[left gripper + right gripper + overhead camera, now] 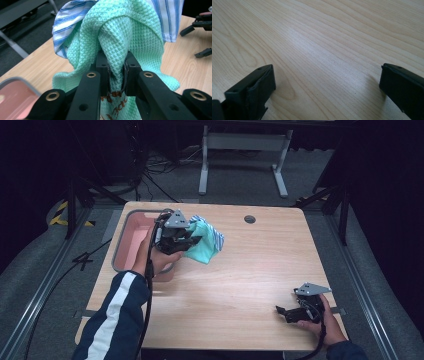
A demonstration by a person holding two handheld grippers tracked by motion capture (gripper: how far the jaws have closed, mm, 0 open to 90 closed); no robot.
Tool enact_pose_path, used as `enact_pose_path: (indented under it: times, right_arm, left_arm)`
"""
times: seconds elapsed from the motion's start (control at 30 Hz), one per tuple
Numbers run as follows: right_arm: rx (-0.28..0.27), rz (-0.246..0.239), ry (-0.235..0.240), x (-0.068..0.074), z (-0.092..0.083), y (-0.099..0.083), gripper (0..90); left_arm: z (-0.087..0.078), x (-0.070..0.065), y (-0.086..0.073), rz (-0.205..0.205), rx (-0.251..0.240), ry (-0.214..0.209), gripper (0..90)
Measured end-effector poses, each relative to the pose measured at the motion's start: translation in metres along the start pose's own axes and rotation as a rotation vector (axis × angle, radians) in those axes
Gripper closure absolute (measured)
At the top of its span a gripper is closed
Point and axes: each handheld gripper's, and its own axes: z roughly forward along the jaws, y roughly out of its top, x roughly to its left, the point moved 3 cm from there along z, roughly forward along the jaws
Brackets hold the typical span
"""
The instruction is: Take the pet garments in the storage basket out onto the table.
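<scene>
Evidently lifted clear of the pink bin (131, 237), the green cloth (130, 37) and a striped cloth (171, 17) hang upper-left, pinched by the left claw (116, 71); the right claw (325, 85), lower right, rests spread on the surface (240, 285).

a light wooden table (240, 270) is standing on a grey floor (45, 285). a pink tub with a grey rim (129, 240) is sitting near the table's far left corner. a small round dark hole (250, 219) is showing near the far edge. the right gripper (289, 312) is resting on the near right part of the wood.
</scene>
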Motion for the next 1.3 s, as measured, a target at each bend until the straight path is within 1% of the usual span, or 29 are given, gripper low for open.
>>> enact_pose_path:
  times: [0.07, 0.23, 0.27, 0.33, 0.43, 0.53, 0.6, 0.63, 0.73, 0.83, 0.93, 1.0, 1.03, 1.13, 1.2, 1.3]
  right_arm:
    - [0.000, 0.000, 0.000, 0.000, 0.000, 0.000, 0.6]
    - [0.000, 0.001, 0.000, 0.000, 0.000, 0.000, 0.6]
    - [0.000, 0.001, 0.000, 0.000, 0.000, 0.000, 0.6]
    - [0.000, 0.000, 0.000, 0.000, 0.000, 0.000, 0.6]
    - [0.000, 0.000, 0.000, 0.000, 0.000, 0.000, 0.6]
    - [0.000, -0.001, 0.000, 0.000, 0.000, 0.000, 0.6]
    - [0.000, 0.000, 0.000, 0.000, 0.000, 0.000, 0.6]
    - [0.000, 0.000, 0.000, 0.000, 0.000, 0.000, 0.6]
    - [0.000, -0.001, 0.000, 0.000, 0.000, 0.000, 0.6]
    - [0.000, -0.001, 0.000, 0.000, 0.000, 0.000, 0.6]
    - [0.000, -0.001, 0.000, 0.000, 0.000, 0.000, 0.6]
    - [0.000, -0.001, 0.000, 0.000, 0.000, 0.000, 0.6]
    - [0.000, -0.001, 0.000, 0.000, 0.000, 0.000, 0.6]
    - [0.000, -0.001, 0.000, 0.000, 0.000, 0.000, 0.6]
    - [0.000, -0.001, 0.000, 0.000, 0.000, 0.000, 0.6]
    - [0.000, -0.002, 0.000, 0.000, 0.000, 0.000, 0.6]
  left_arm:
    - [0.007, -0.004, 0.002, 0.012, 0.014, -0.015, 78.8]
    - [0.027, -0.014, 0.006, 0.050, 0.044, -0.030, 78.7]
    - [0.027, -0.014, 0.006, 0.050, 0.044, -0.030, 78.7]
    - [0.033, -0.016, 0.007, 0.048, 0.051, -0.037, 78.7]
    - [0.042, -0.021, 0.007, 0.066, 0.061, -0.045, 78.7]
    - [0.054, -0.026, 0.007, 0.082, 0.083, -0.055, 78.6]
    - [0.062, -0.029, 0.006, 0.081, 0.093, -0.063, 78.6]
    - [0.066, -0.029, 0.005, 0.087, 0.102, -0.069, 78.6]
    - [0.077, -0.032, 0.003, 0.096, 0.119, -0.071, 78.5]
    - [0.087, -0.035, 0.001, 0.094, 0.131, -0.080, 78.4]
    - [0.100, -0.037, -0.003, 0.097, 0.163, -0.091, 78.4]
    - [0.102, -0.037, -0.004, 0.098, 0.163, -0.091, 78.4]
    - [0.107, -0.038, -0.006, 0.099, 0.174, -0.096, 78.4]
    - [0.117, -0.039, -0.010, 0.101, 0.192, -0.095, 78.2]
    - [0.121, -0.040, -0.012, 0.093, 0.199, -0.103, 78.0]
    - [0.127, -0.043, -0.016, 0.100, 0.209, -0.103, 77.8]
